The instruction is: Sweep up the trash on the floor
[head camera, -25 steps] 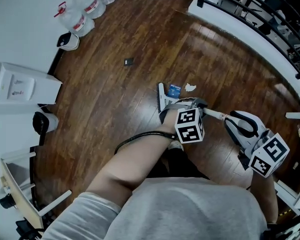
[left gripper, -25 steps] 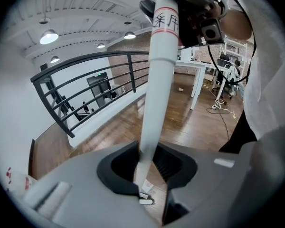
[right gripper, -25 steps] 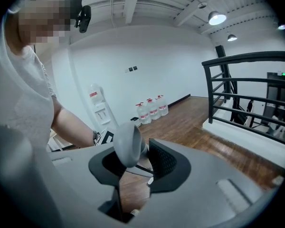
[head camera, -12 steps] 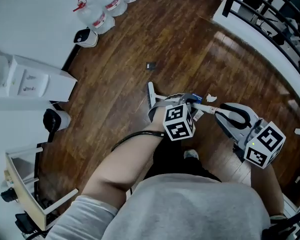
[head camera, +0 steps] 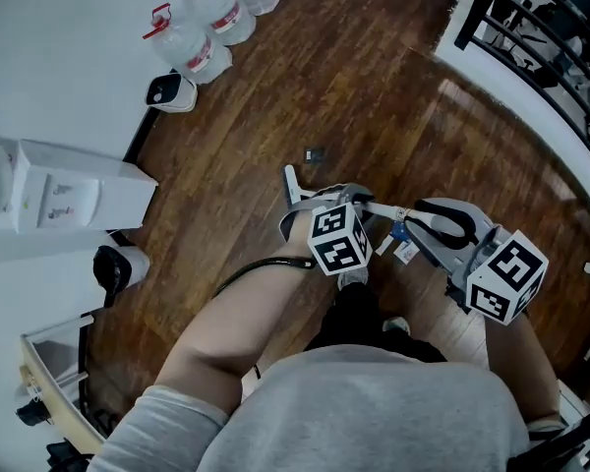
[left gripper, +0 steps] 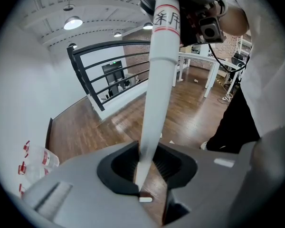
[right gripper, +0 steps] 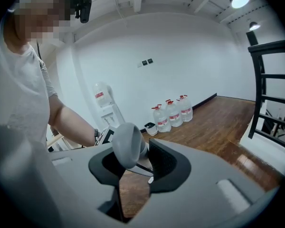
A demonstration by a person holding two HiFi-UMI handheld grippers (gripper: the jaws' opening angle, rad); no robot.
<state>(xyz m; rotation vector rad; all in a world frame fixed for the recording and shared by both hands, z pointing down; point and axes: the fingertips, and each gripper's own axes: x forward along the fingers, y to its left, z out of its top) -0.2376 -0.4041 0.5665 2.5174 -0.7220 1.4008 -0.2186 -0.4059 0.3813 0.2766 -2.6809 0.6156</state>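
The left gripper [left gripper: 145,177] has its dark ribbed pads closed tight on a smooth white pole [left gripper: 157,80], a round, slightly tapering shaft with red bands and printed characters near its upper part. The pole runs up and away from the jaws toward the person's other hand. The right gripper [right gripper: 133,163] is clamped on a rounded, matte grey knob [right gripper: 126,144], bulb-shaped and smooth, filling the gap between its jaws. In the head view the pole lies almost level between the two grippers, over the person's shoe. The trash lies on the floor [head camera: 374,77] just under that pole: a small blue scrap [head camera: 398,232] with a crumpled white scrap [head camera: 406,253] just beside it, and a small dark flat piece [head camera: 315,153] well apart, farther out. The floor is dark brown wood in narrow glossy planks that catch the light. Along the white wall [right gripper: 180,56] stand clear water bottles [head camera: 208,18] with red caps, a small white bin [head camera: 170,91] and a boxy white water dispenser [head camera: 69,200]. A black metal railing [head camera: 541,37] curves round the far side.
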